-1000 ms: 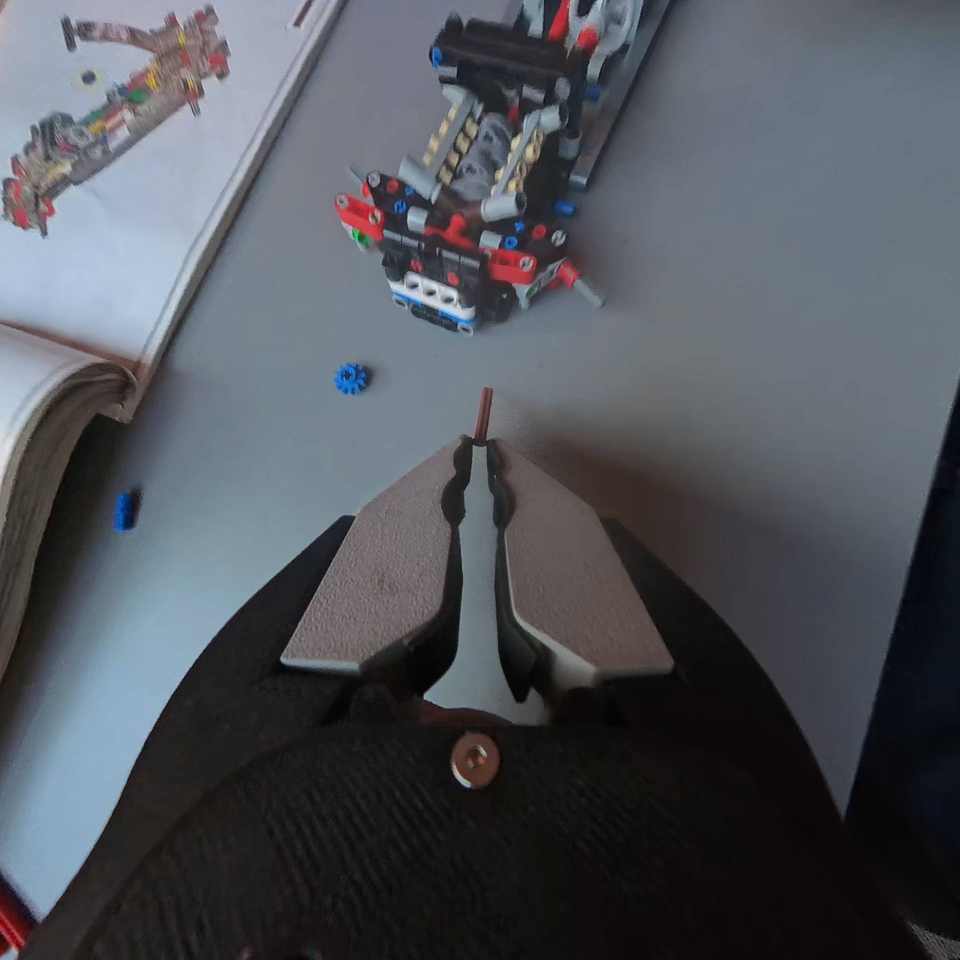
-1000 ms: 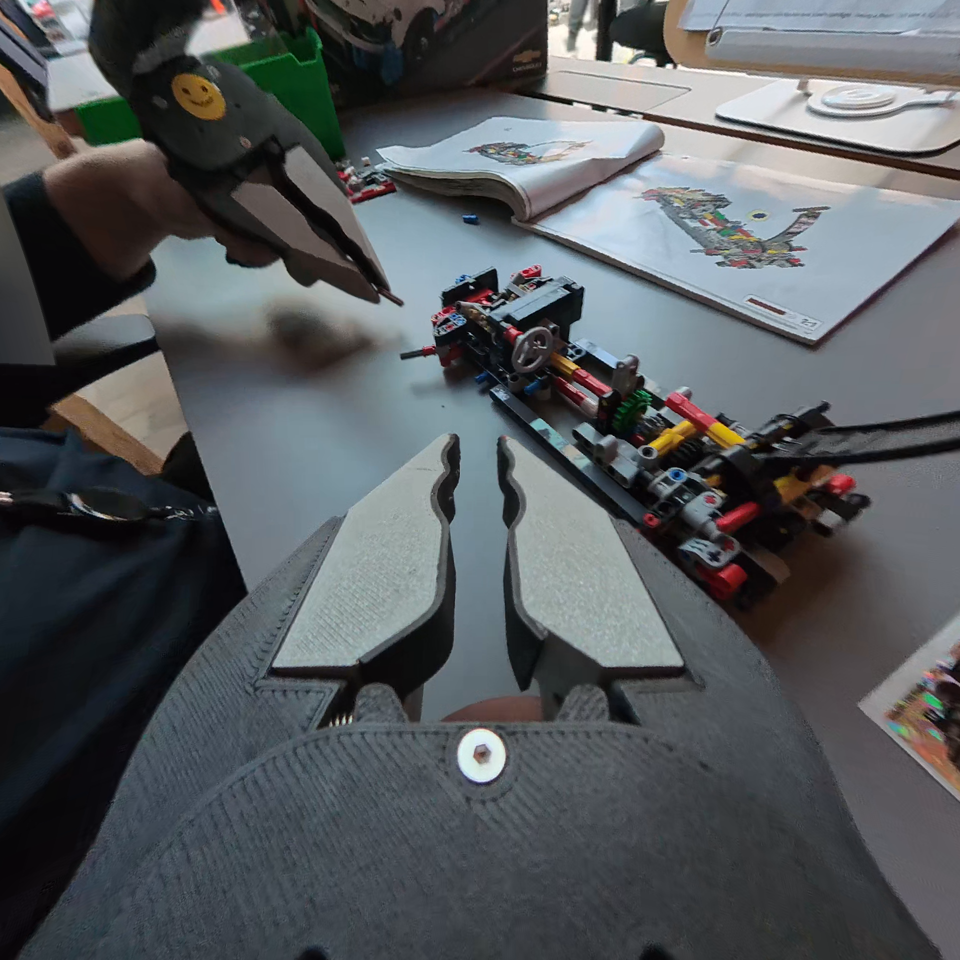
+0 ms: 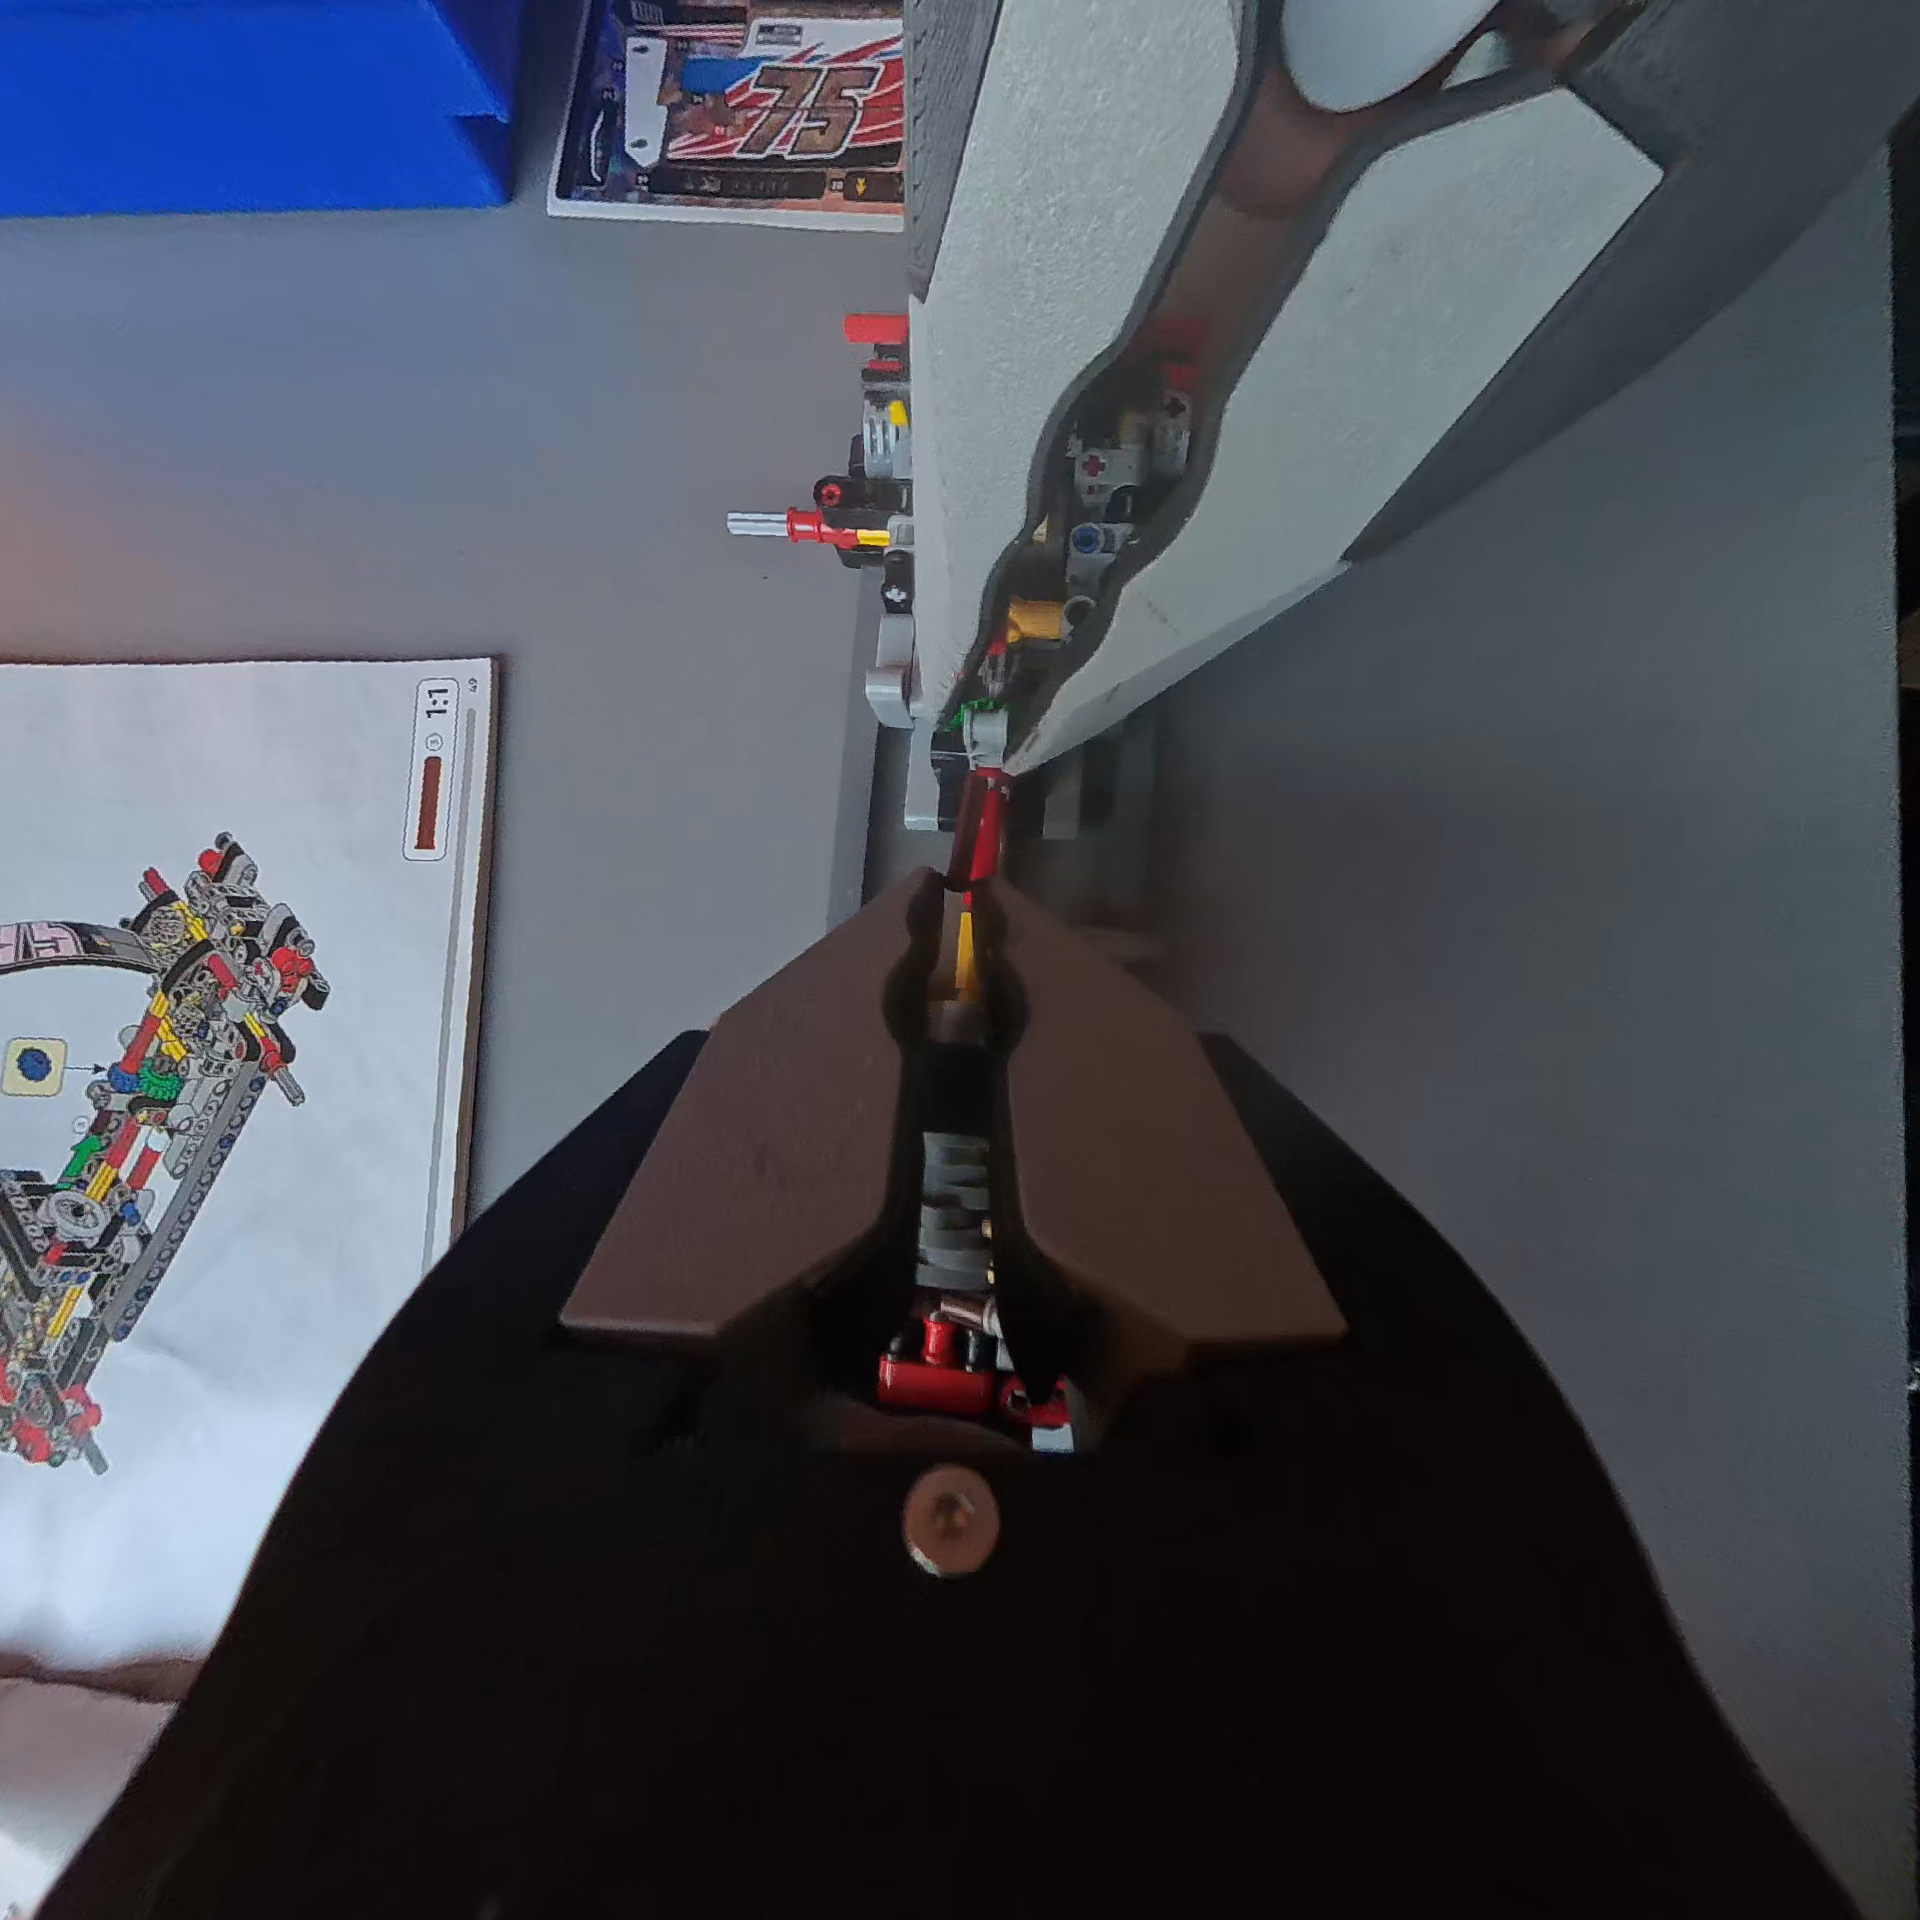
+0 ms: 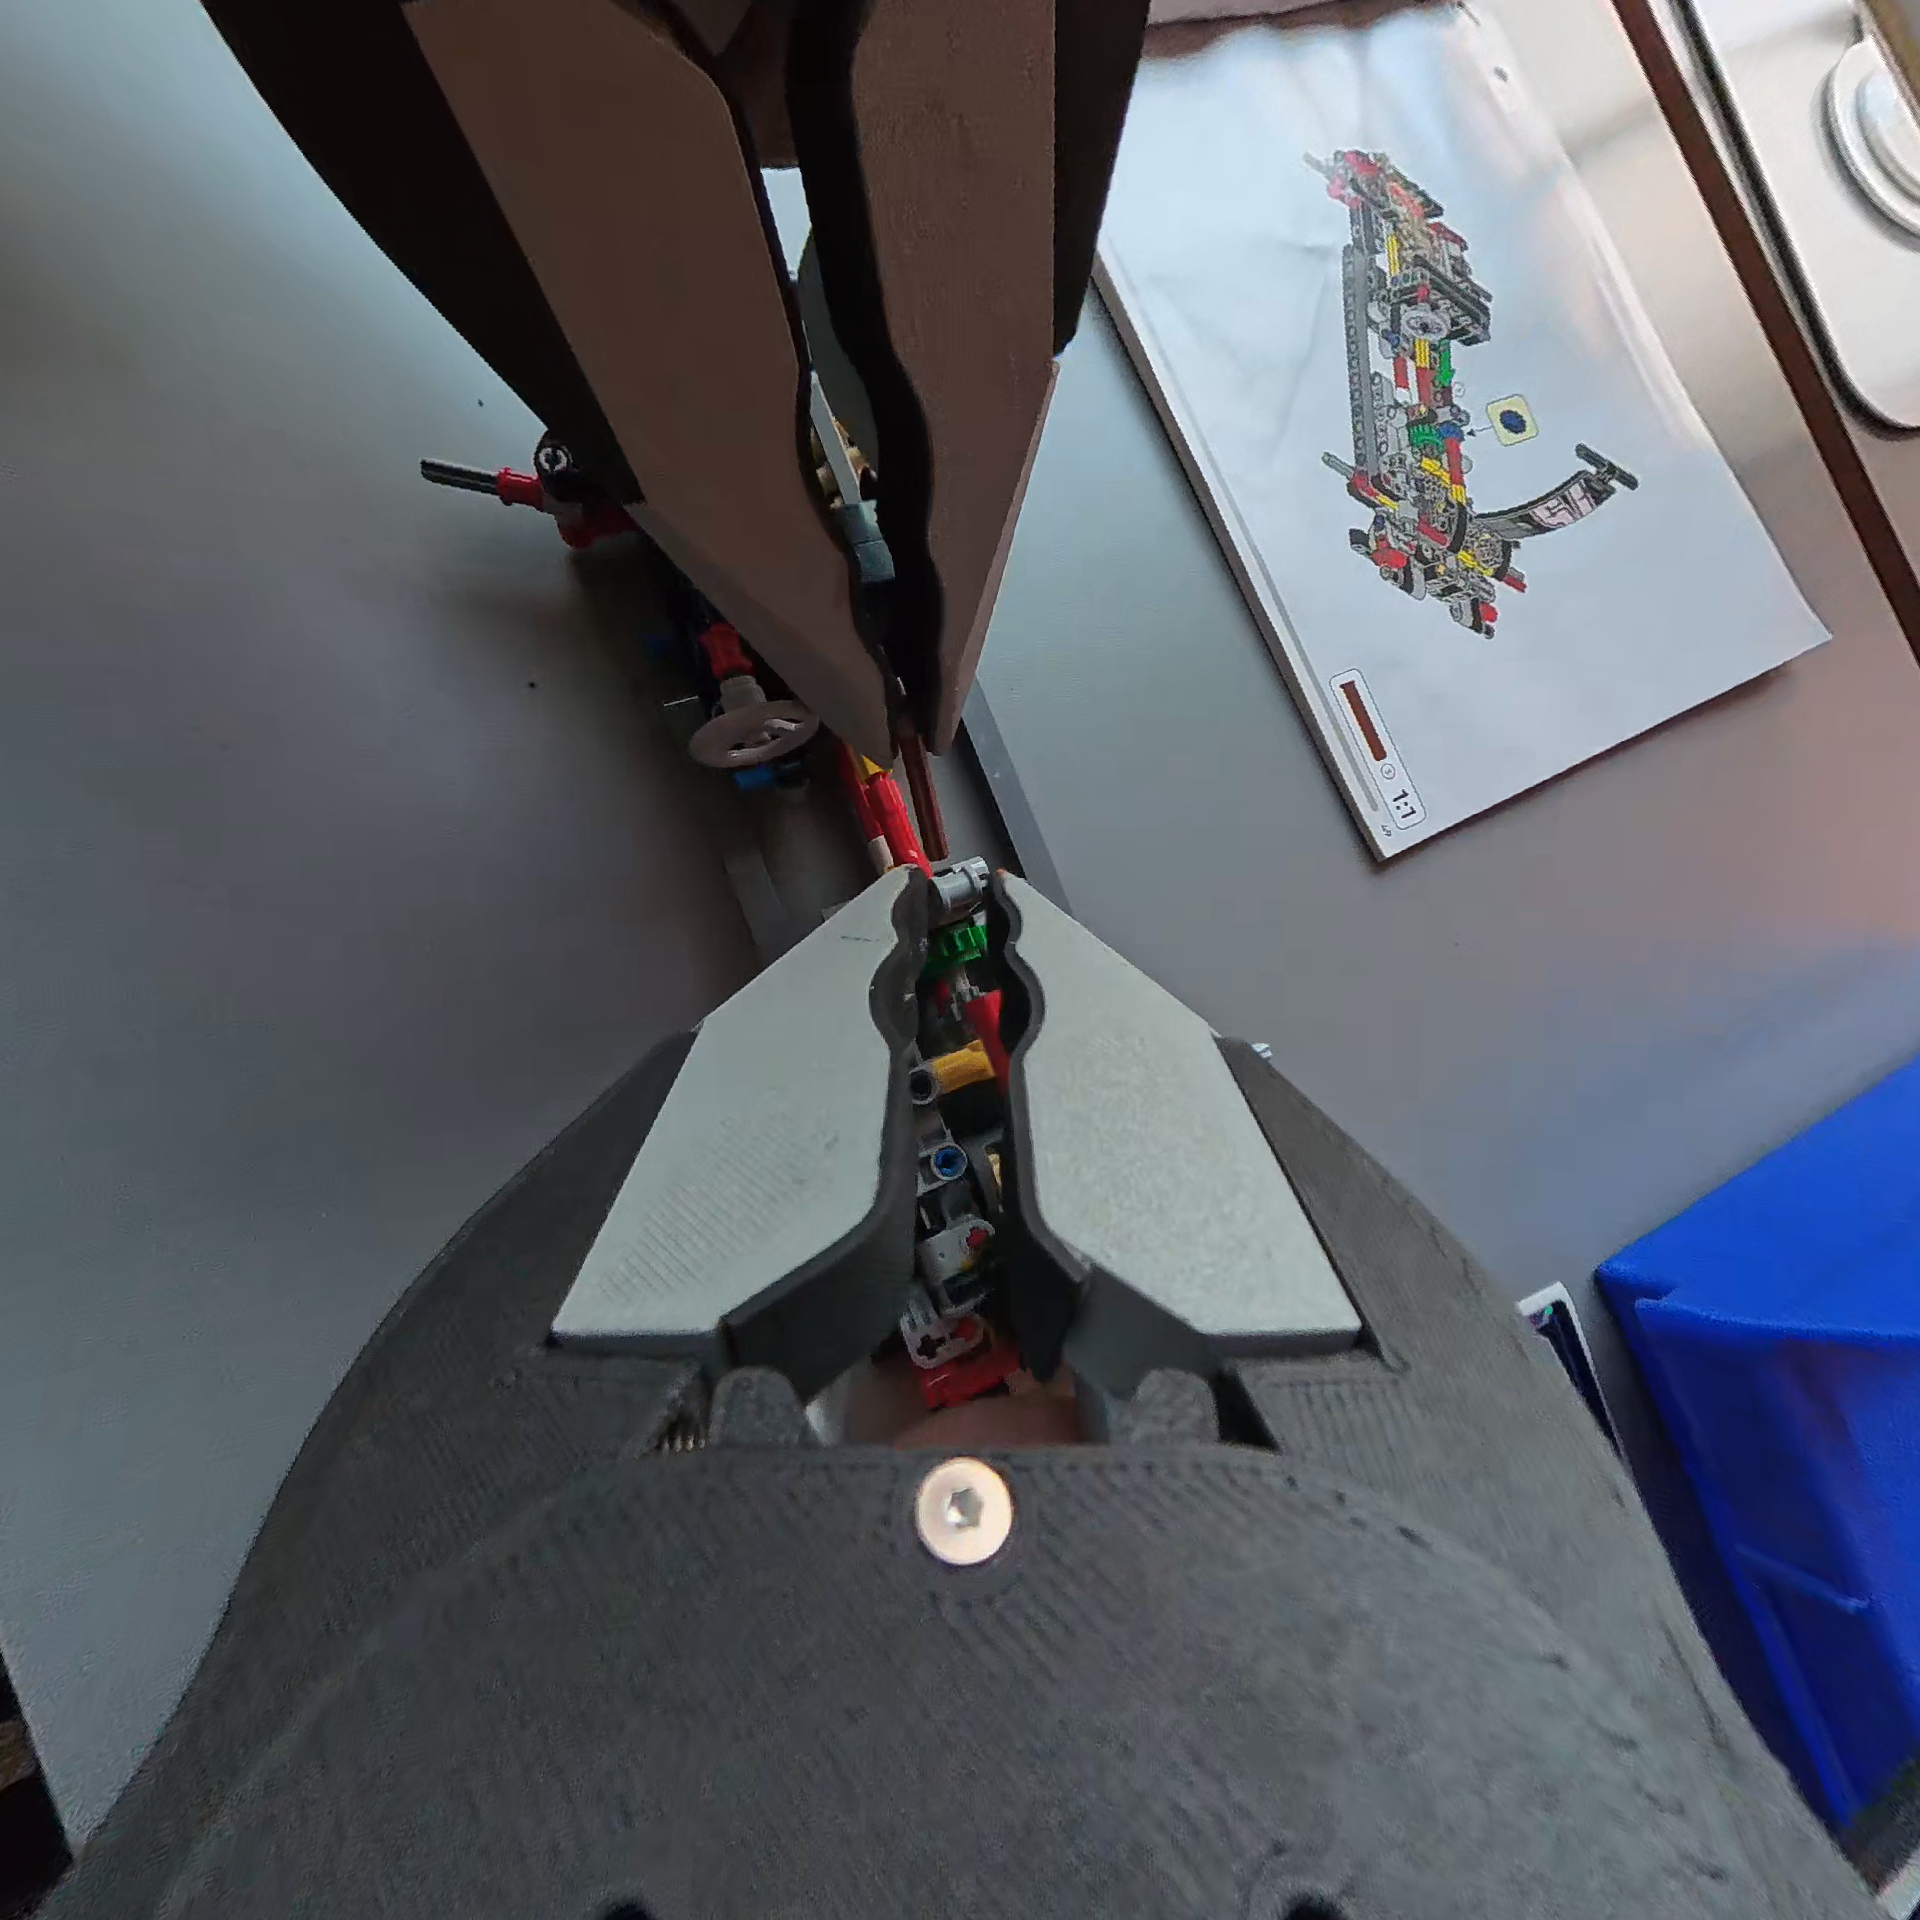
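My left gripper (image 3: 961,896) is shut on a thin dark red-brown axle (image 3: 964,831). In the right wrist view it (image 4: 914,727) comes down from the top, and the axle (image 4: 923,805) points at a small grey connector (image 4: 958,885). That connector is part of a brick-built car chassis (image 4: 748,732) lying on the grey table. My right gripper (image 4: 956,891) is shut on the grey connector, with a green gear (image 4: 954,943) just behind its tips. In the left wrist view the right gripper (image 3: 987,753) meets my left one tip to tip over the chassis (image 3: 883,457).
An open instruction booklet (image 3: 260,1039) lies left of the chassis and shows in the right wrist view (image 4: 1455,468) too. A blue bin (image 3: 249,104) (image 4: 1787,1403) and a sticker sheet (image 3: 748,114) sit nearby. A white stand base (image 4: 1870,208) is at the table's far corner. The tips of both grippers are at nearly the same place.
Both grippers have moved in over the chassis. The left carried the axle to the grey connector. The right, which was open away from the model, has closed on the connector.
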{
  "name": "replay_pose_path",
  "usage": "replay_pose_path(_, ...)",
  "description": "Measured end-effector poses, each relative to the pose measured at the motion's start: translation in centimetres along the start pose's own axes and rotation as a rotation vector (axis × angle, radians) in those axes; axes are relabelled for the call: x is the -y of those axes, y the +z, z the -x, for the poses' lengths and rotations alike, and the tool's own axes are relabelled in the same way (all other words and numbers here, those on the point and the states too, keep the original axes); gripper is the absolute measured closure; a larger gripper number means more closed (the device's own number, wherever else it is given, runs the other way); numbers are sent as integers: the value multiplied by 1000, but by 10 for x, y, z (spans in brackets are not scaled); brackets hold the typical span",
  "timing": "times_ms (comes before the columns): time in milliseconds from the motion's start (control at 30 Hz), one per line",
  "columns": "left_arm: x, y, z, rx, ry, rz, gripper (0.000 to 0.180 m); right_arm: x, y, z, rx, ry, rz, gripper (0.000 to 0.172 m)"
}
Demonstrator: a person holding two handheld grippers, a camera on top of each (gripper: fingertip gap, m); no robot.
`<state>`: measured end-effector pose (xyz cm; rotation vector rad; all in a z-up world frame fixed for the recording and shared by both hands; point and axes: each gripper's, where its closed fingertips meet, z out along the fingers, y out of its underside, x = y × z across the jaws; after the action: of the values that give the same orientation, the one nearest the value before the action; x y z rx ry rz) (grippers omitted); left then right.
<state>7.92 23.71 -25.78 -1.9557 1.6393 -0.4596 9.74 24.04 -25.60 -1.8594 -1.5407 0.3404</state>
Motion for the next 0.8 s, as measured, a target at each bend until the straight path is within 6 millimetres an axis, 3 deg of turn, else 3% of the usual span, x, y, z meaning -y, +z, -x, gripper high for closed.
replay_pose_path(600,10,6,-9,-86,-76,-112,179,-7,-2,0,22,-54,71,164)
replay_pose_path(800,10,0,-10,-76,-81,-128,179,-1,-12,-2,-28,-72,51,161)
